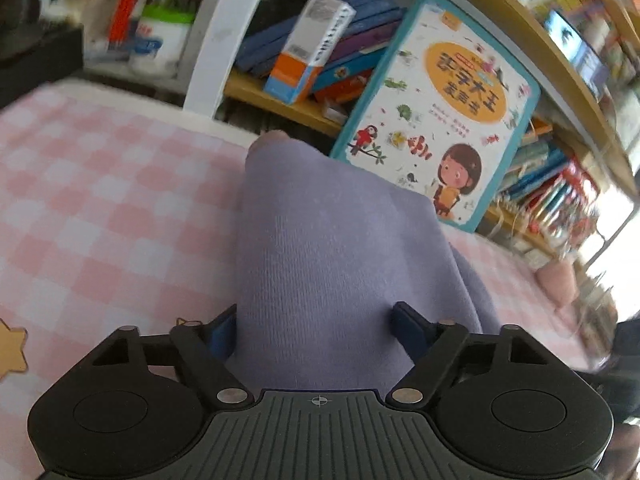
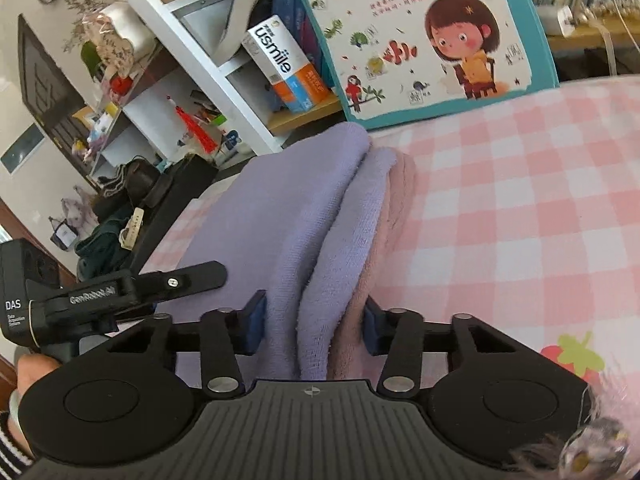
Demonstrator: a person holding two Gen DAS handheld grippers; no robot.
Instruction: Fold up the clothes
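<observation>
Pink-check bedding carries the folded cloth lengthwise between both part-open, ungripping grippers (left, right).

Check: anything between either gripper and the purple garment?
Nothing visible. The purple garment already sits between the left gripper fingers, and its folded layers run between the right gripper fingers. Whether either is clamped is unclear.

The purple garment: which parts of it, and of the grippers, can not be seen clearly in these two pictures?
- The purple garment: its near end, left wrist view, hidden behind the left gripper body.
- Its folded layers, right wrist view: near edge hidden under the right gripper; garment type unclear.
- Both grippers: pad contact with the cloth unclear.
- Shelf items, left wrist view: blurred.
</observation>
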